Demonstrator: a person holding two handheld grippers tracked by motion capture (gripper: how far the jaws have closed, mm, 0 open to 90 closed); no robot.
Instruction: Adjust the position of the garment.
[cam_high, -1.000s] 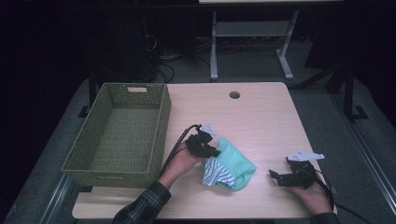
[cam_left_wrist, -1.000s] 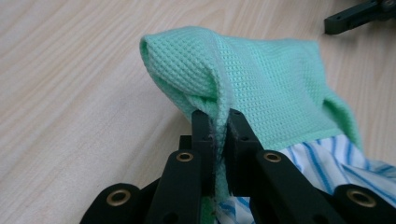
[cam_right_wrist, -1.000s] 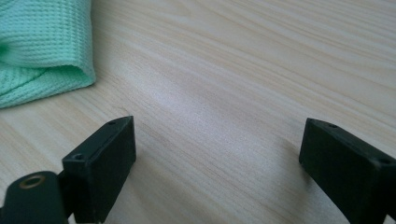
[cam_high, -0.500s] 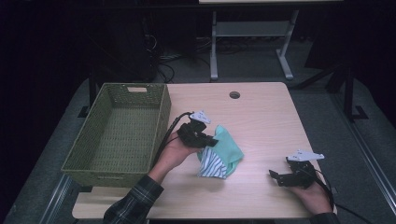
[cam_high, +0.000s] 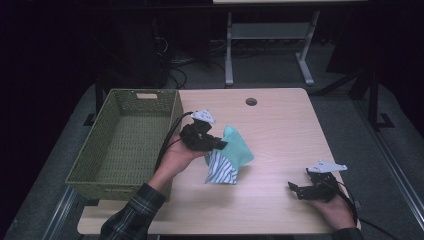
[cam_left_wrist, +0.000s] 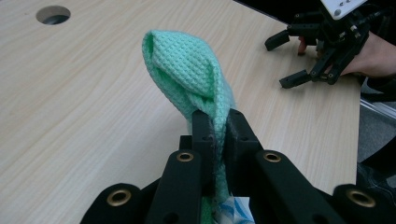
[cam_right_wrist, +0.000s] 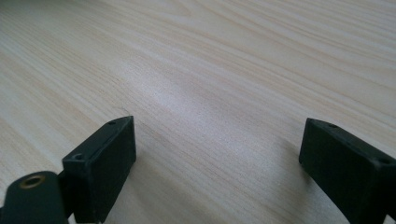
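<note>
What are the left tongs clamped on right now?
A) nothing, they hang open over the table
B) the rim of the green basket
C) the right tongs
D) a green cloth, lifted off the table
D: in the left gripper view the left tongs pinch a fold of the green cloth, and the high view shows it hanging above the table beside the basket.

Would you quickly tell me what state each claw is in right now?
Left claw: closed on the green cloth, lifting it off the table.
Right claw: open, holding nothing, low over the table.
</note>
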